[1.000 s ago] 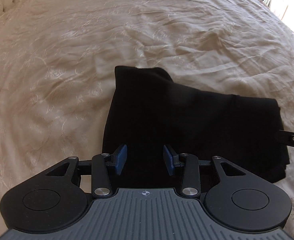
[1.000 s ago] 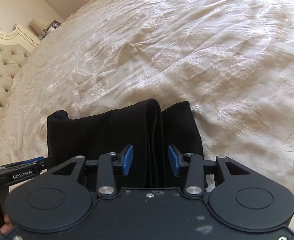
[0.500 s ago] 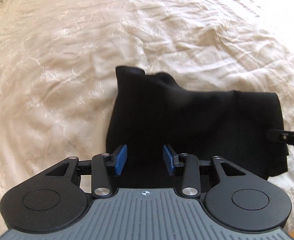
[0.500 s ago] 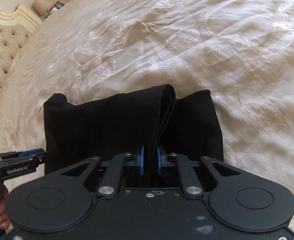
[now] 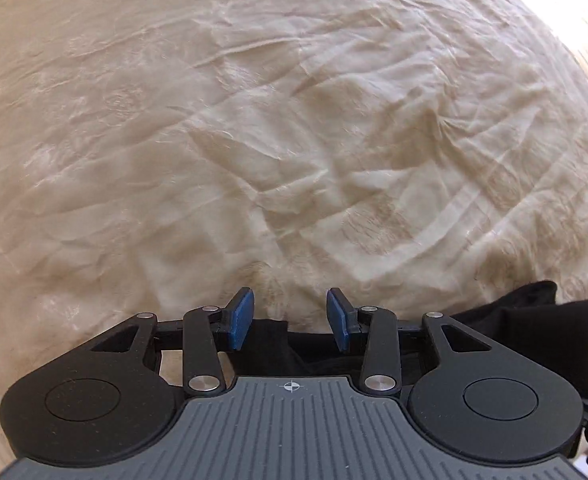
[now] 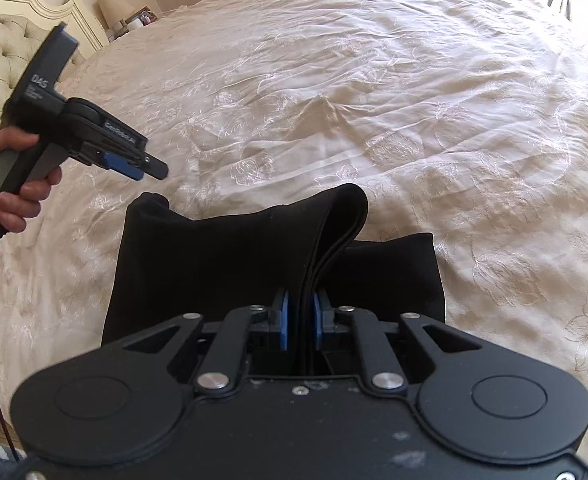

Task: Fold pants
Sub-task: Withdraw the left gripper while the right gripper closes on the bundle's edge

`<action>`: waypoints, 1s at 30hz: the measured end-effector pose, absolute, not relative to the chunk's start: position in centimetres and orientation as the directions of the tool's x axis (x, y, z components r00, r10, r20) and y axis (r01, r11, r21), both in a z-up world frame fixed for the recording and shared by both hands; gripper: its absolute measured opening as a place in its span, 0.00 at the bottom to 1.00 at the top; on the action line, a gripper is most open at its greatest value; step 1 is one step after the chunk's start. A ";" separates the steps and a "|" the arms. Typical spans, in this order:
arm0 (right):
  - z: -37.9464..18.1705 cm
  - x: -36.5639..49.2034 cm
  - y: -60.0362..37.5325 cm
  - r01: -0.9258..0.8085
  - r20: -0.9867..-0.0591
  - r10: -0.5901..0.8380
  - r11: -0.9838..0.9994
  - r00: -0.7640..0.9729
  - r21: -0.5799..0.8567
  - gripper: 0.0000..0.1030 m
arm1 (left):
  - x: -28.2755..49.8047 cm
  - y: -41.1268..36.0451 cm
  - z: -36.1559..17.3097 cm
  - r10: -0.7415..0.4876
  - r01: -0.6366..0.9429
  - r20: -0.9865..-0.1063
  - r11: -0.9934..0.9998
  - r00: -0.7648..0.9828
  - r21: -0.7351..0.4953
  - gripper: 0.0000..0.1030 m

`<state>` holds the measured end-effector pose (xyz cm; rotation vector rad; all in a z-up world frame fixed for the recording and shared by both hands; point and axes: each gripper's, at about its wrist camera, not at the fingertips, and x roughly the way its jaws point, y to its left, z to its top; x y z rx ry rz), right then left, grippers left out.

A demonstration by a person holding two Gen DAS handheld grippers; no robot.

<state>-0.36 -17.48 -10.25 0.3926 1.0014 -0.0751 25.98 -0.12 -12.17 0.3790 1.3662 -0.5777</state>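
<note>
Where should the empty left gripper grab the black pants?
Probably the raised left corner of the pants, from above. It stands up off the bedspread, giving an edge to pinch, opposite the fold the right gripper clamps. The left gripper hangs open just above it.

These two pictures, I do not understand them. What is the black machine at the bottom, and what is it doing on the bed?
No robot: a person carries two hand-held grippers, each with a camera looking along its blue fingers. The left-wrist view shows the left gripper open, holding nothing, above the cream bedspread. The right-wrist view shows the right gripper, which has just closed on a fold of the black pants and pinches it. The person's hand carries the left gripper there.
</note>
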 end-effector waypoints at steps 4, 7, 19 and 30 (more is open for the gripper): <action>-8.9 0.1 -17.1 0.221 -0.813 0.097 0.938 0.574 0.268 0.12 | 25.5 -1.5 -15.8 0.094 0.701 -0.988 0.696 0.125 0.155 0.39; -8.1 0.3 -17.6 0.228 -0.797 0.089 0.934 0.598 0.275 0.12 | 25.9 -0.1 -16.8 0.155 0.695 -0.973 0.681 0.173 0.232 0.51; -14.2 0.7 -19.9 0.349 -0.896 0.029 0.915 0.443 0.202 0.12 | 26.2 3.5 -15.2 0.062 0.422 -0.969 0.892 0.241 0.162 0.52; -14.7 0.5 -20.3 0.360 -0.906 -0.042 0.925 0.421 0.124 0.12 | 26.2 8.2 -11.3 0.070 0.204 -0.937 0.968 0.342 0.147 0.50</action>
